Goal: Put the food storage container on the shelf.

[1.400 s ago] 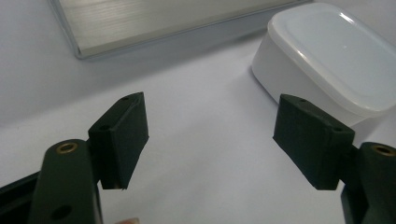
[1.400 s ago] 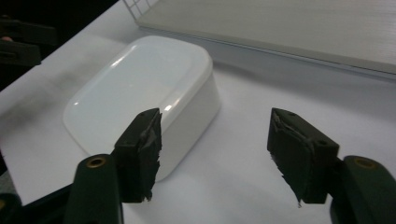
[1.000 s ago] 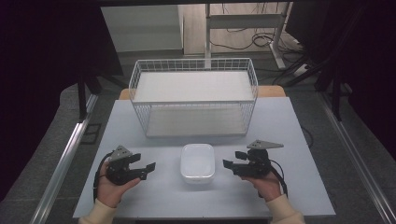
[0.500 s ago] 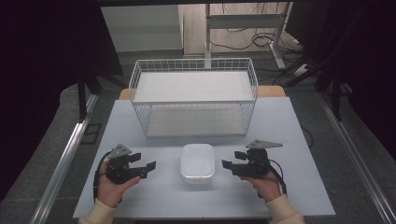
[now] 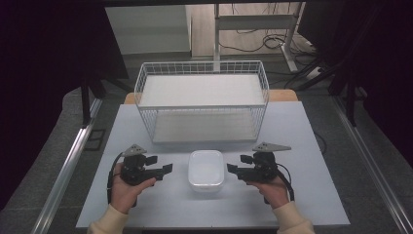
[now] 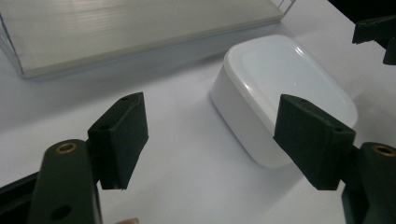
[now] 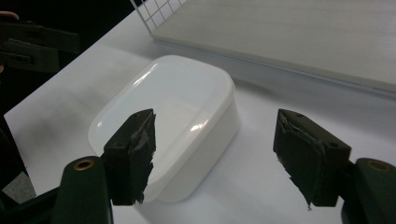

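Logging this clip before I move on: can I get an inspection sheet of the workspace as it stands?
Surface: pale grey rectangular table top, bare apart from the items below.
Job's things: white rounded-rectangular plastic container with its lid on, between the two grippers, untouched.
Clutter: white wire basket rack with two pale shelves stands behind the container.
Grippers: left gripper open, empty, left of the container; right gripper open, empty, right of it. Right gripper's fingers show ragged padding.
Cables: black cable trails from the left gripper; floor cables behind the table.
Surroundings: dark curtains, metal desk frame.
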`<state>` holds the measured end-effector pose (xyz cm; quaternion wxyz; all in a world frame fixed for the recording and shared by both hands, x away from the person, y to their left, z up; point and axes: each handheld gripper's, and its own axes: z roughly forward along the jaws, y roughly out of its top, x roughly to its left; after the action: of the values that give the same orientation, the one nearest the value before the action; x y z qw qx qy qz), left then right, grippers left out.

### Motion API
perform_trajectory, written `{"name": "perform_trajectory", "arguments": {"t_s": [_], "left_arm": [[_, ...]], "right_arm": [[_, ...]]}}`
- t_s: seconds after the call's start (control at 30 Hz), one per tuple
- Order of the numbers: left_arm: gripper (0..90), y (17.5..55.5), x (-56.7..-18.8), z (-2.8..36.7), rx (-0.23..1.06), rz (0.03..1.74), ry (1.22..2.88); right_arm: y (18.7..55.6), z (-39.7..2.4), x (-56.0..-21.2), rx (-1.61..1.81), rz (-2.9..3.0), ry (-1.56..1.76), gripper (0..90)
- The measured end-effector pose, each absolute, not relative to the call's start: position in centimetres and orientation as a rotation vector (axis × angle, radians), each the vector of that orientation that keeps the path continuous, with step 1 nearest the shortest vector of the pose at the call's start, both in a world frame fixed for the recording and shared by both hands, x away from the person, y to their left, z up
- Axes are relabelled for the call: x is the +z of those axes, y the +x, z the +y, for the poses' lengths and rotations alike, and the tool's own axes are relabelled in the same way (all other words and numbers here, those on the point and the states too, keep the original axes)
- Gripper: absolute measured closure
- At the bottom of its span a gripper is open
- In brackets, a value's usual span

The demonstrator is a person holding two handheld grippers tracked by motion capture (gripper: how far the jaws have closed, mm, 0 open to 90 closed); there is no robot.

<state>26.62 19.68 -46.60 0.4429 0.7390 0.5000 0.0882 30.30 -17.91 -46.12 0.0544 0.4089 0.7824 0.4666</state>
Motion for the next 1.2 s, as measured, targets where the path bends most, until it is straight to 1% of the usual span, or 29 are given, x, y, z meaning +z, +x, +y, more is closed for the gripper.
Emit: {"name": "perform_trajectory", "arguments": {"t_s": [0.3, 0.57, 0.97, 1.2], "left_arm": [[25.8, 28.6, -46.1, 17.8, 0.144, 1.238, 1.835], [25.8, 29.7, -47.3, 16.9, 0.01, 1.252, 1.81], [25.8, 30.5, -48.4, 15.8, -0.049, 1.246, 1.83], [28.8, 31.0, -49.3, 15.1, -0.14, 1.232, 1.827]], "right_arm": [[31.4, -16.7, -45.4, 1.422, 2.373, 1.293, 30.0], [31.6, -16.2, -46.6, 1.4, 2.401, 1.337, 30.5], [31.9, -15.4, -47.5, 1.395, 2.442, 1.349, 30.8], [32.0, -15.2, -48.0, 1.386, 2.45, 1.364, 31.0]]}}
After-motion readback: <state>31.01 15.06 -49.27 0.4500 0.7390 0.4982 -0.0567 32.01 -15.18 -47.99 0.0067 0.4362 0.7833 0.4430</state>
